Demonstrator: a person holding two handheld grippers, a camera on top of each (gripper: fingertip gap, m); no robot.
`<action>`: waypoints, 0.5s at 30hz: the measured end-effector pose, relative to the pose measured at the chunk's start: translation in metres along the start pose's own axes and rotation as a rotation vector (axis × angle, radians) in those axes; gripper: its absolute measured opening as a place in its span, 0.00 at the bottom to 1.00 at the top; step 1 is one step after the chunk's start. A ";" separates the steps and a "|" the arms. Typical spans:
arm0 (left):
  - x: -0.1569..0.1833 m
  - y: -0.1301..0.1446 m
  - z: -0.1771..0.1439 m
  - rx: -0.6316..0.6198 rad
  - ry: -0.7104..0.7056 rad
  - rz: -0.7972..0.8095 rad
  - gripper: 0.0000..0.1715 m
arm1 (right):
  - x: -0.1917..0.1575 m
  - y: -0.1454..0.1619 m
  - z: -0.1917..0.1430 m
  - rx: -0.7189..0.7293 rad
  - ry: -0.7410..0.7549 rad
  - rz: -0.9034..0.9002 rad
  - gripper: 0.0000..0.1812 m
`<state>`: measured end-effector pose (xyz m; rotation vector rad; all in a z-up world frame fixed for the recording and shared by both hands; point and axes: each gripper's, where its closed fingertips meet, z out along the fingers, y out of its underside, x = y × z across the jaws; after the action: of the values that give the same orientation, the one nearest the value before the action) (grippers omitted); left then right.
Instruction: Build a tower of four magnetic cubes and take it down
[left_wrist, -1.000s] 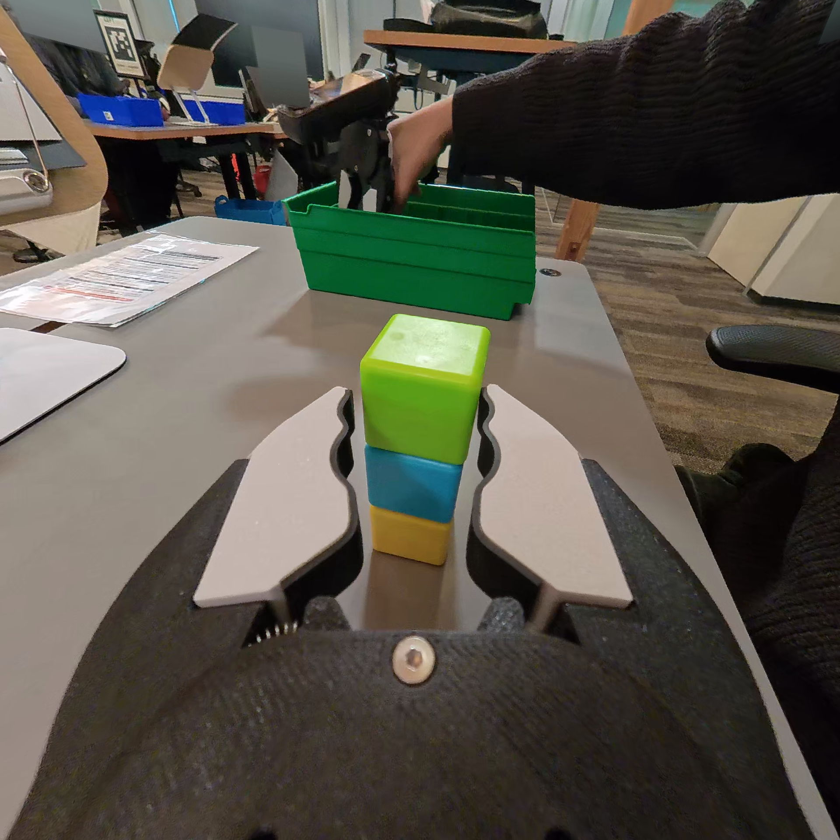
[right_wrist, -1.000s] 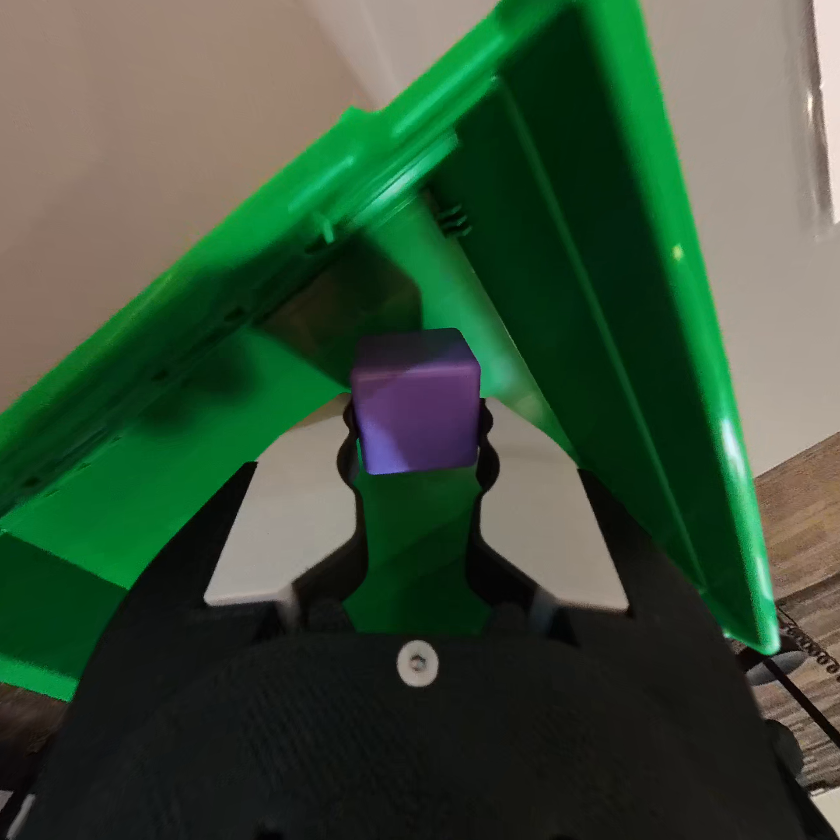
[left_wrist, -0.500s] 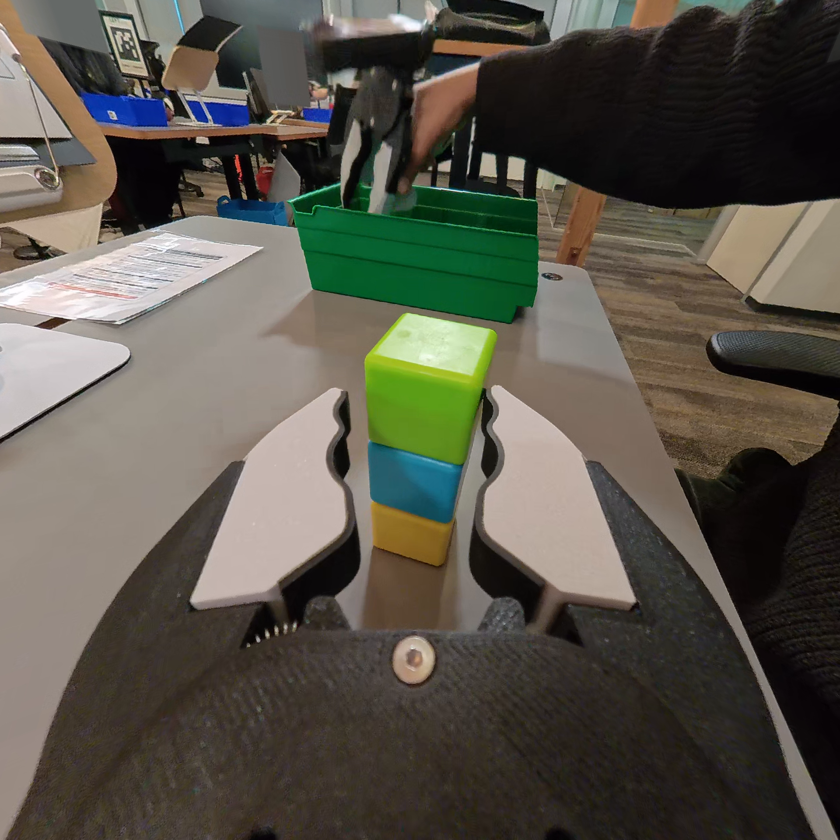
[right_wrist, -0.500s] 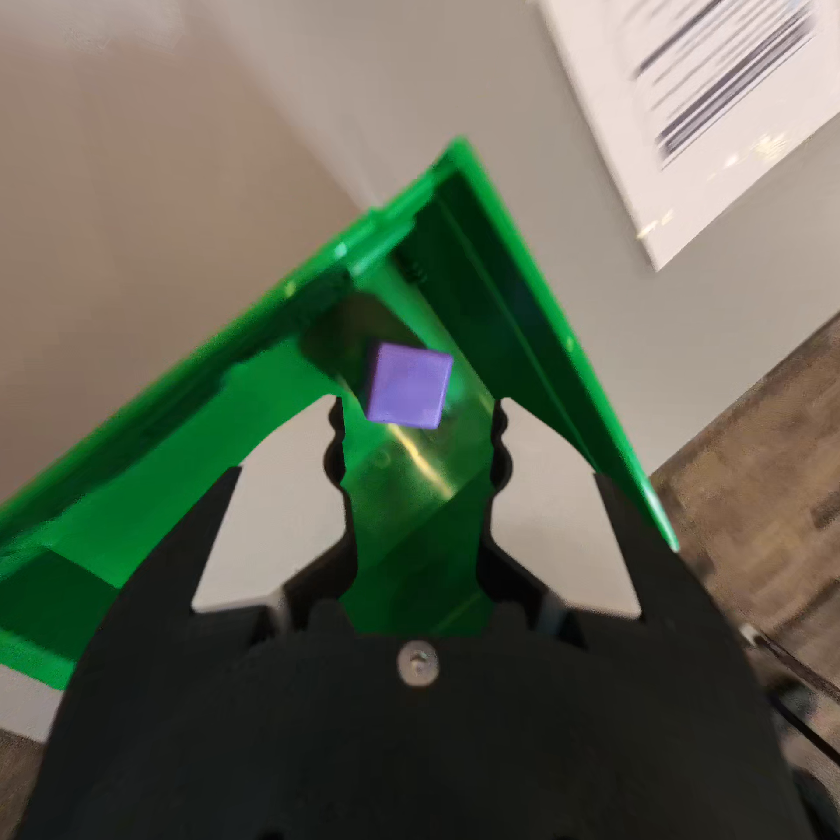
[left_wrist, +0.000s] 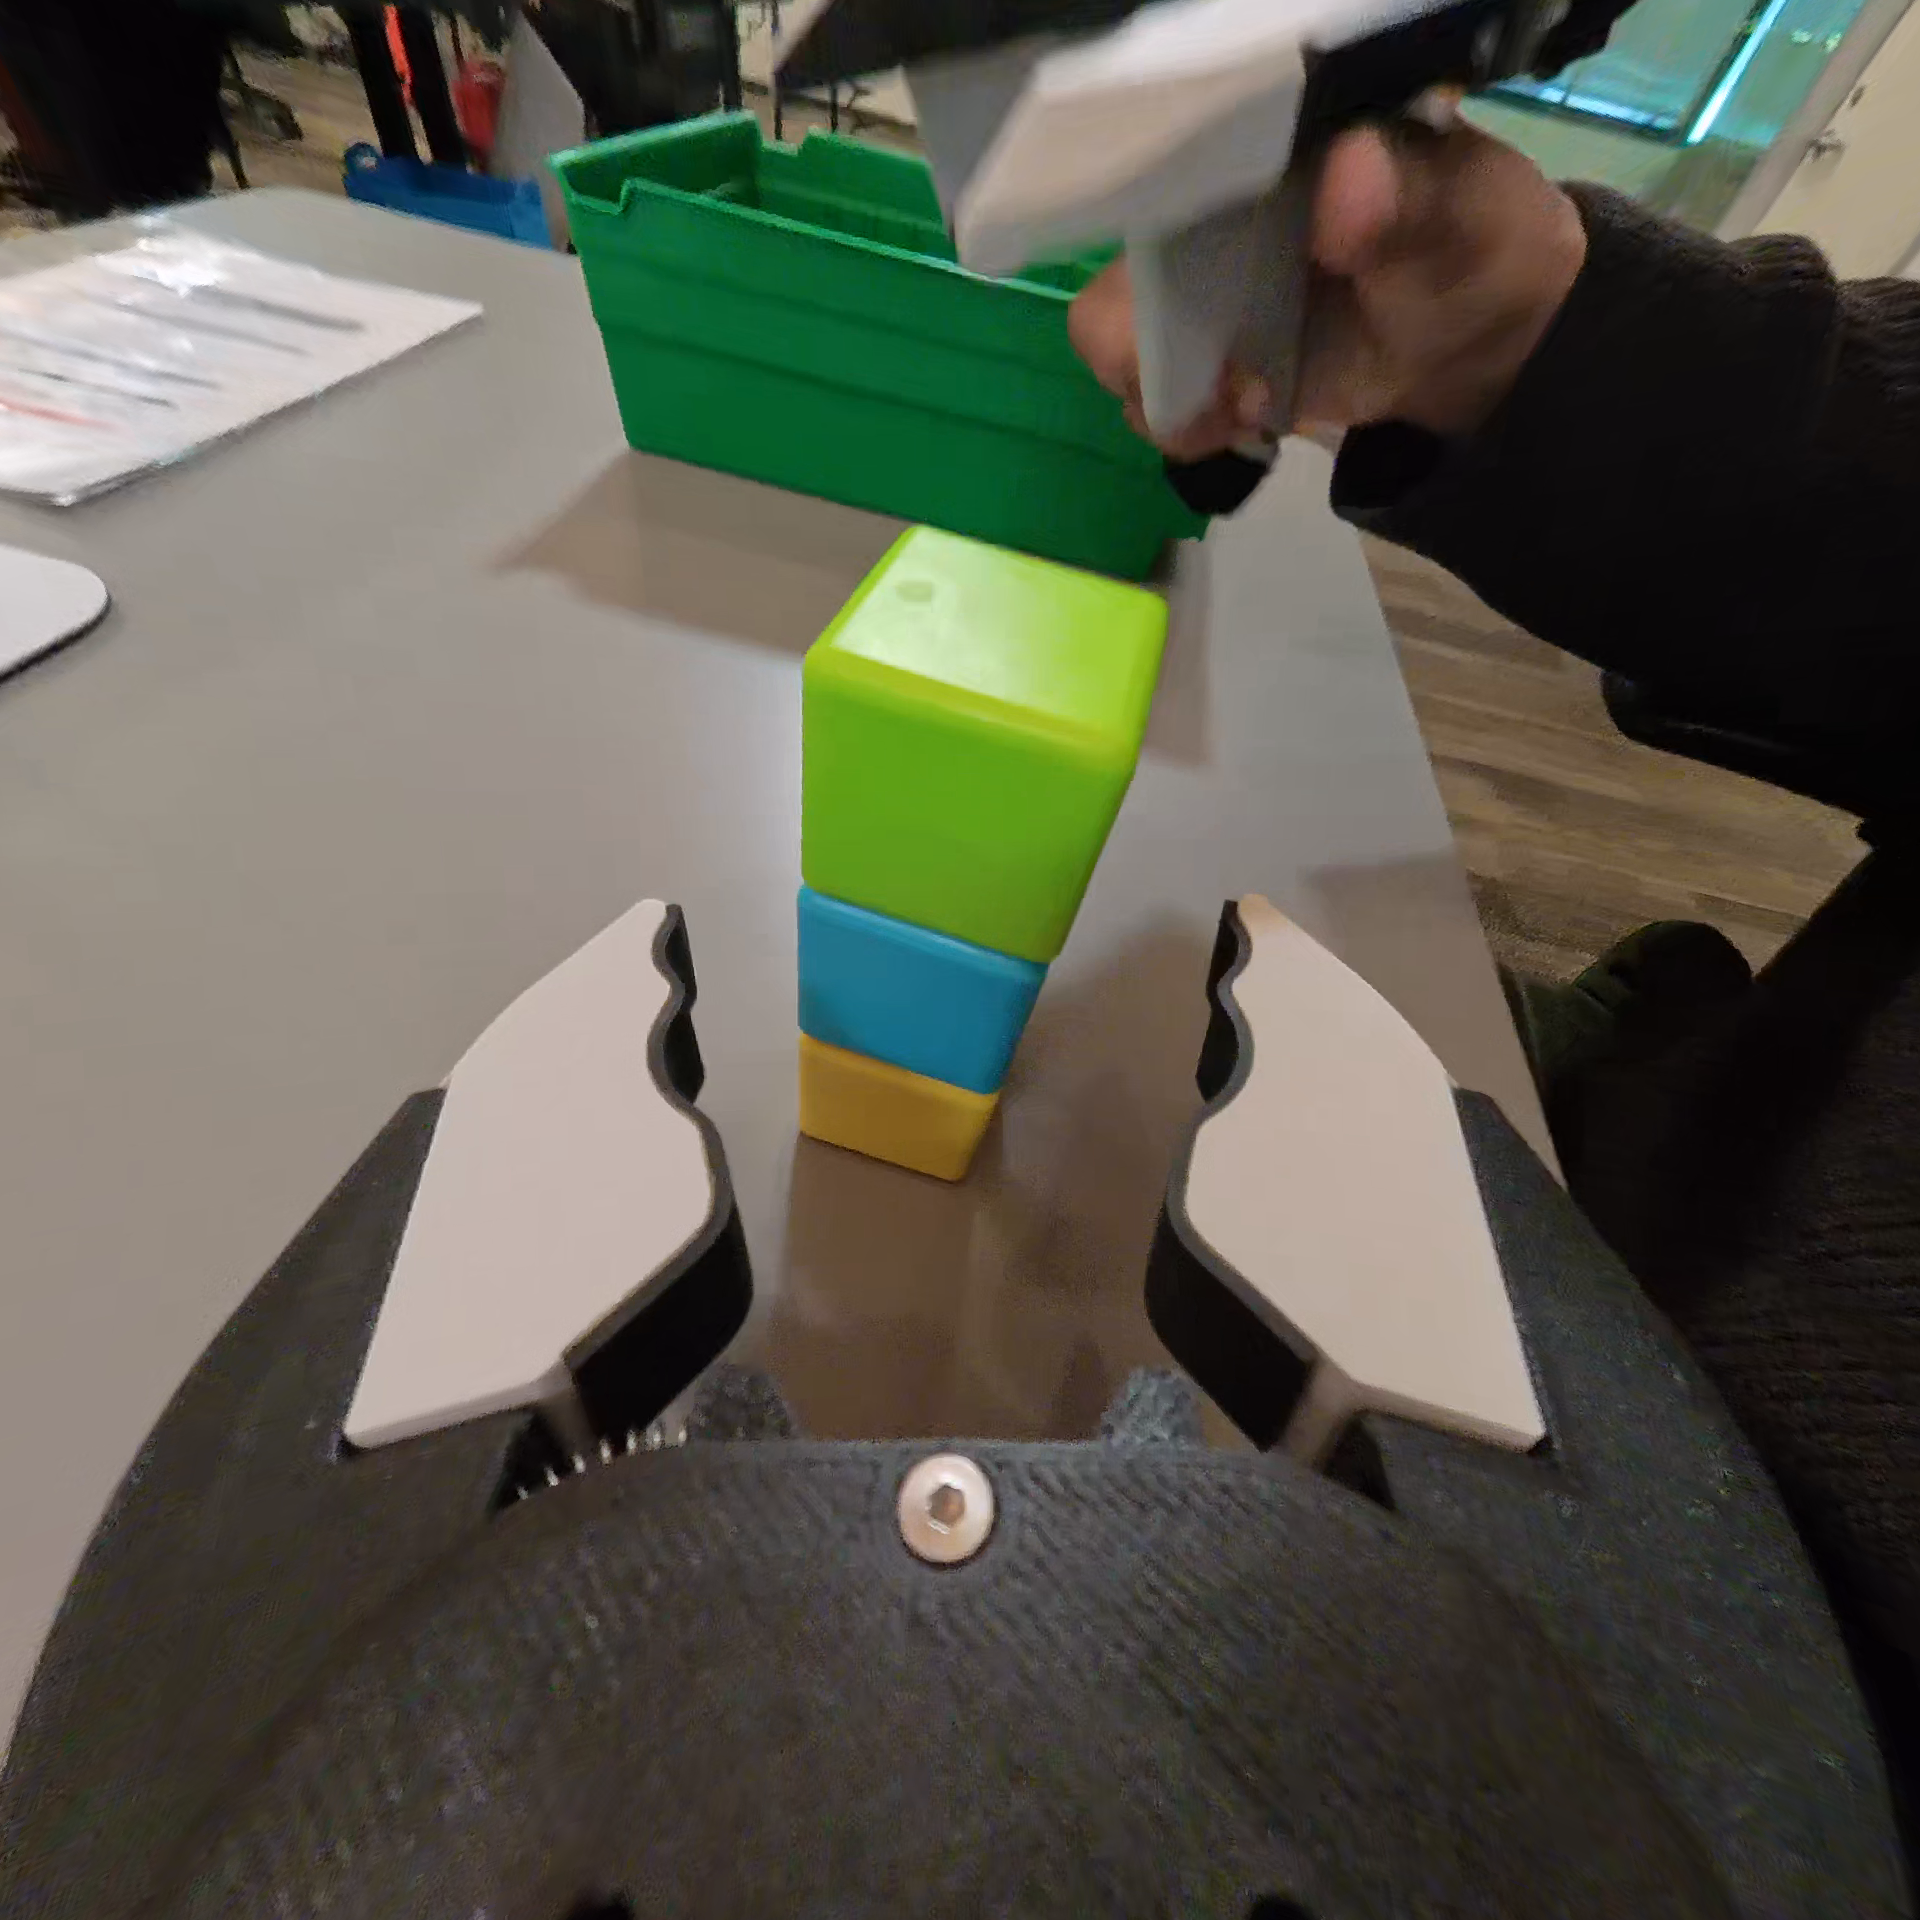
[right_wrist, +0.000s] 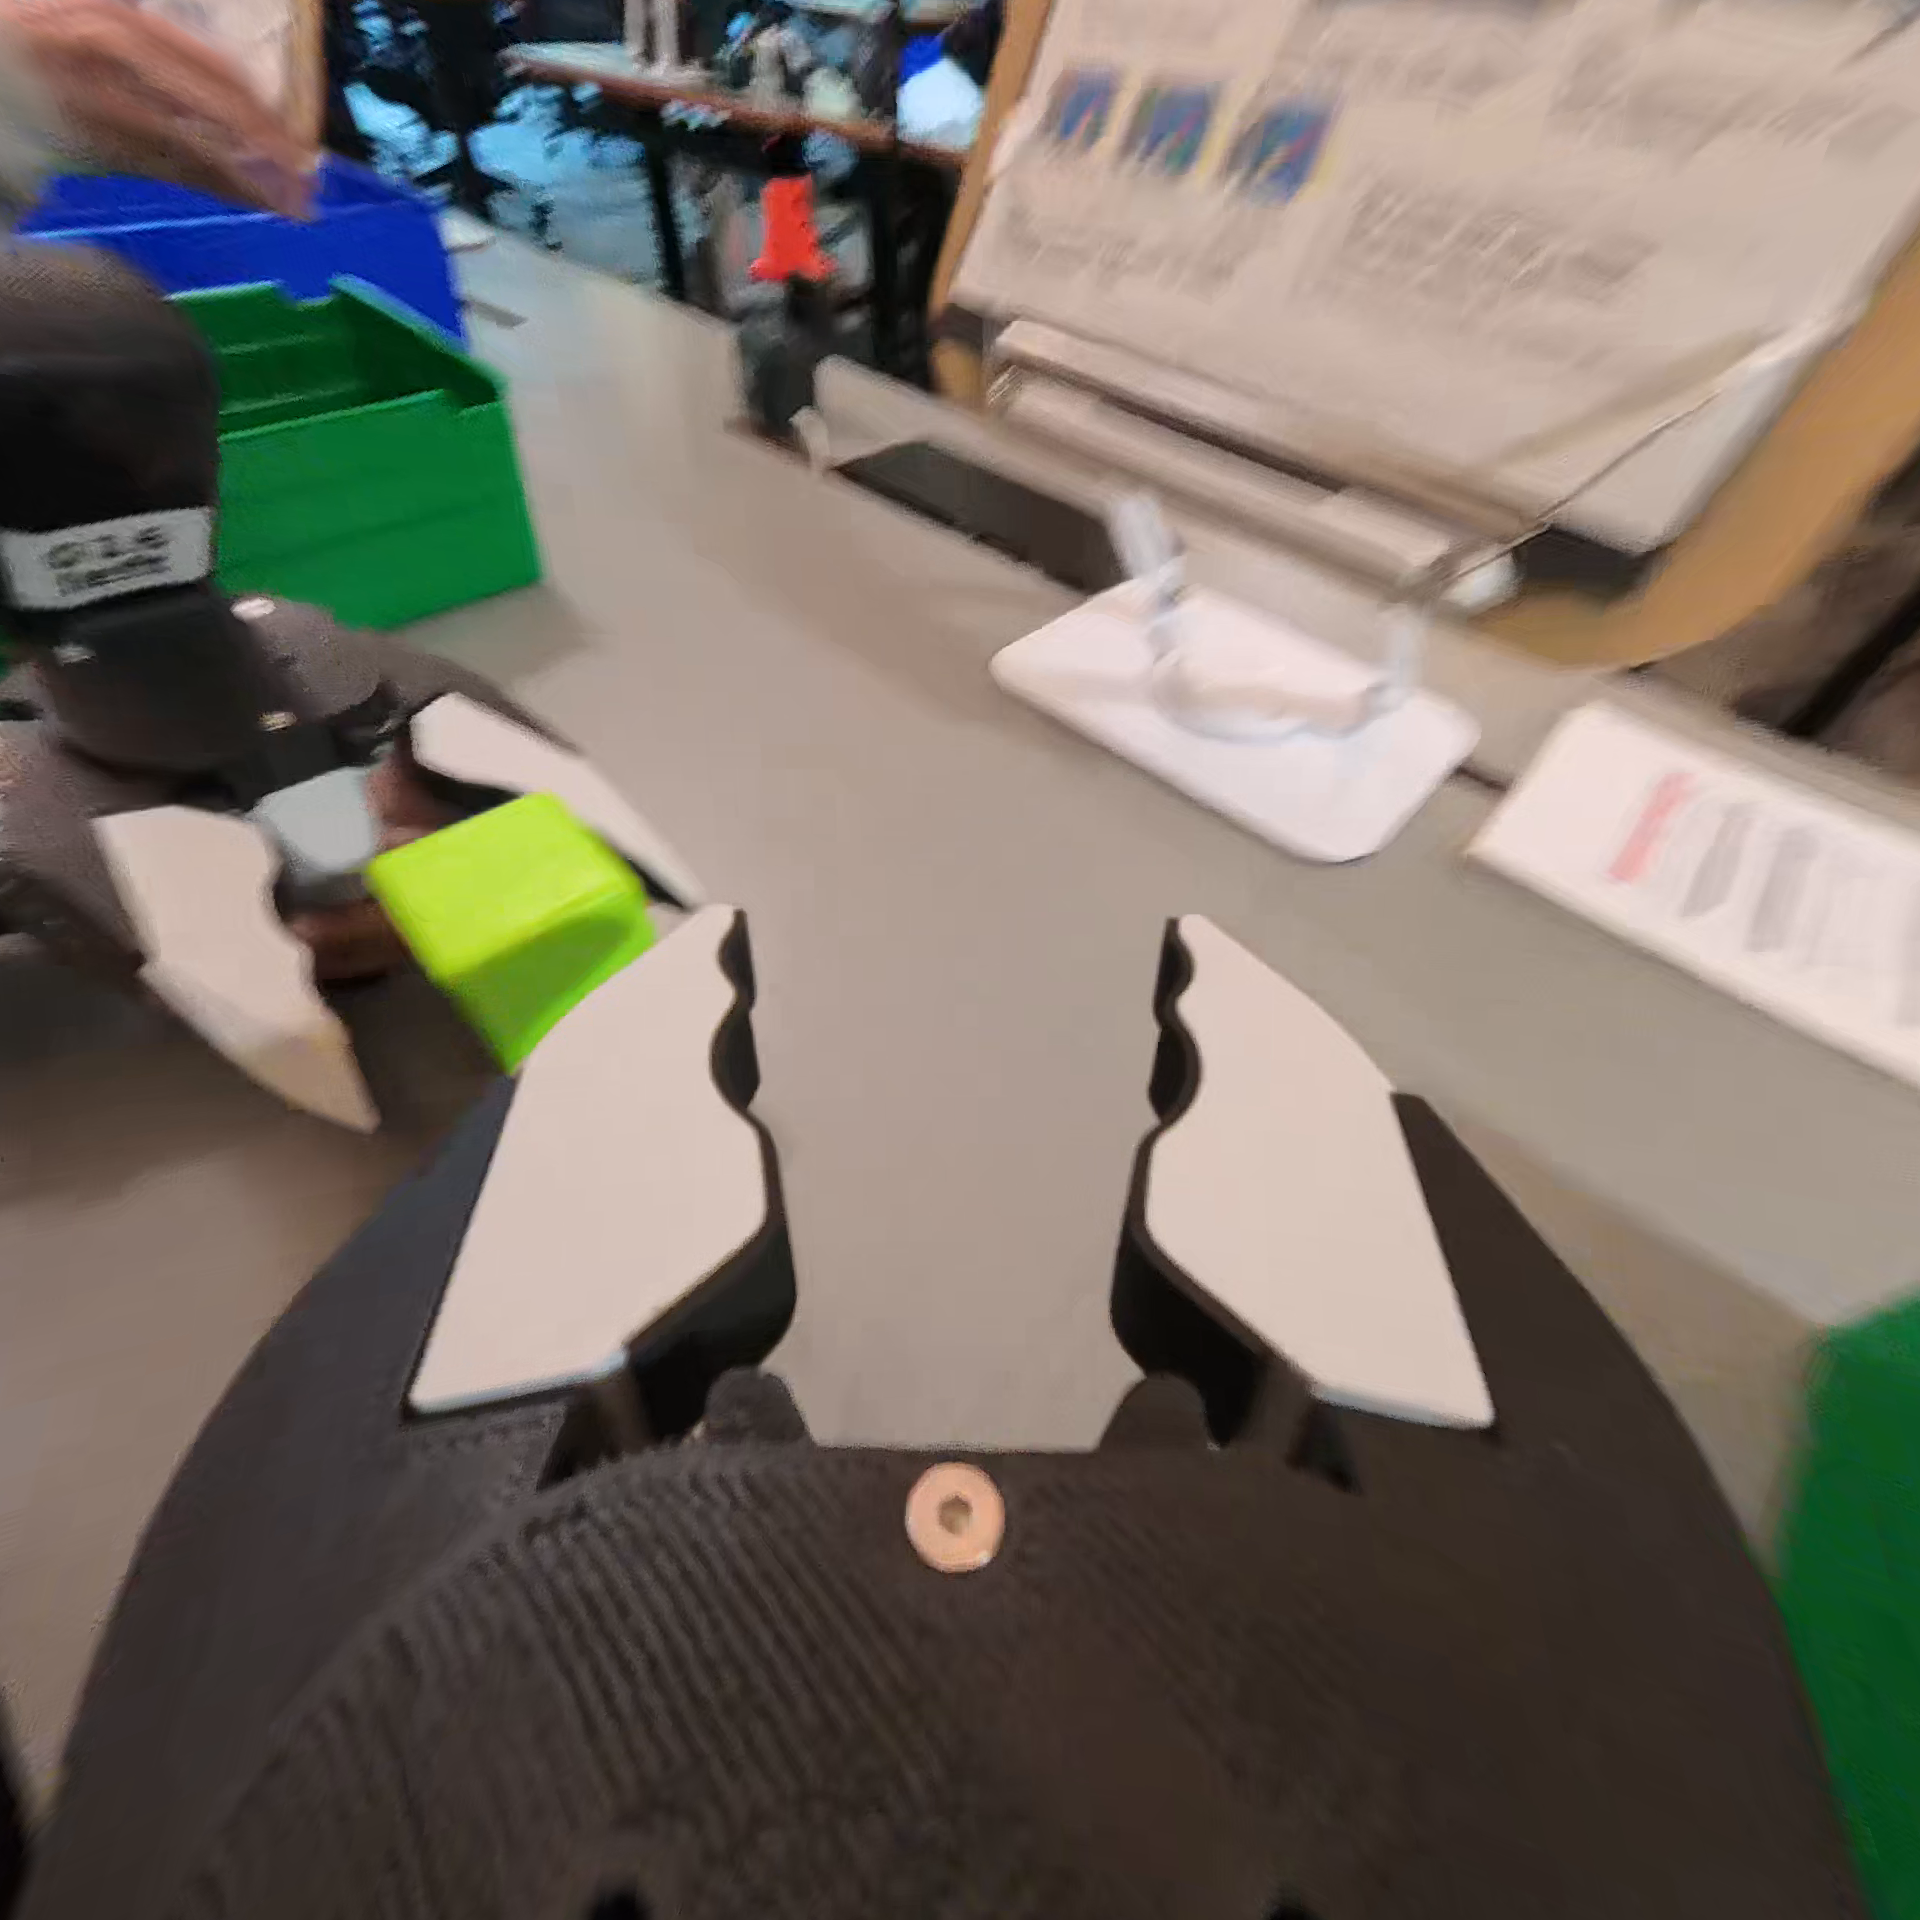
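A stack of three blocks stands on the grey table (left_wrist: 364, 831): a lime green block (left_wrist: 966, 748) on a blue block (left_wrist: 914, 997) on a yellow block (left_wrist: 894, 1112). My left gripper (left_wrist: 951, 925) is wide open just in front of the stack, its pads clear of the blocks. My right gripper (right_wrist: 951, 935) is open and empty over bare table, to the right of the stack. The lime green block (right_wrist: 509, 914) and the left gripper (right_wrist: 343, 873) show at the left of the right wrist view. The right gripper (left_wrist: 1174, 135) shows blurred above the green bin (left_wrist: 862, 384).
A hand in a dark sleeve (left_wrist: 1558, 395) holds the right gripper. Paper sheets (left_wrist: 177, 343) lie at the table's far left. A white tray (right_wrist: 1236, 717) and a tilted board (right_wrist: 1455, 260) stand ahead in the right wrist view. The table's right edge drops to wood floor (left_wrist: 1558, 769). The lime green block (left_wrist: 966, 748) sits 4 cm or so from the ends of my left fingers.
My left gripper opened wide and drew back from the stack. My right gripper let go of the purple block into the green bin, lifted out and swung towards the stack.
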<state>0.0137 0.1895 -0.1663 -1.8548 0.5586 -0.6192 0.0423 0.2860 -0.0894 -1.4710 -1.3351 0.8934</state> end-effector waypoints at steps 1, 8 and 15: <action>-0.001 0.003 0.002 -0.015 -0.007 0.004 0.56 | -0.014 0.009 0.008 -0.016 -0.058 0.036 0.43; -0.005 0.004 0.009 -0.038 -0.020 -0.018 0.55 | -0.051 0.001 0.007 0.201 -0.367 0.283 0.42; -0.004 0.009 0.013 -0.082 -0.032 0.009 0.53 | -0.068 0.013 0.004 0.241 -0.455 0.142 0.41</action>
<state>0.0187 0.1981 -0.1796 -1.9347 0.5778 -0.5669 0.0329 0.2201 -0.1079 -1.2281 -1.3918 1.4935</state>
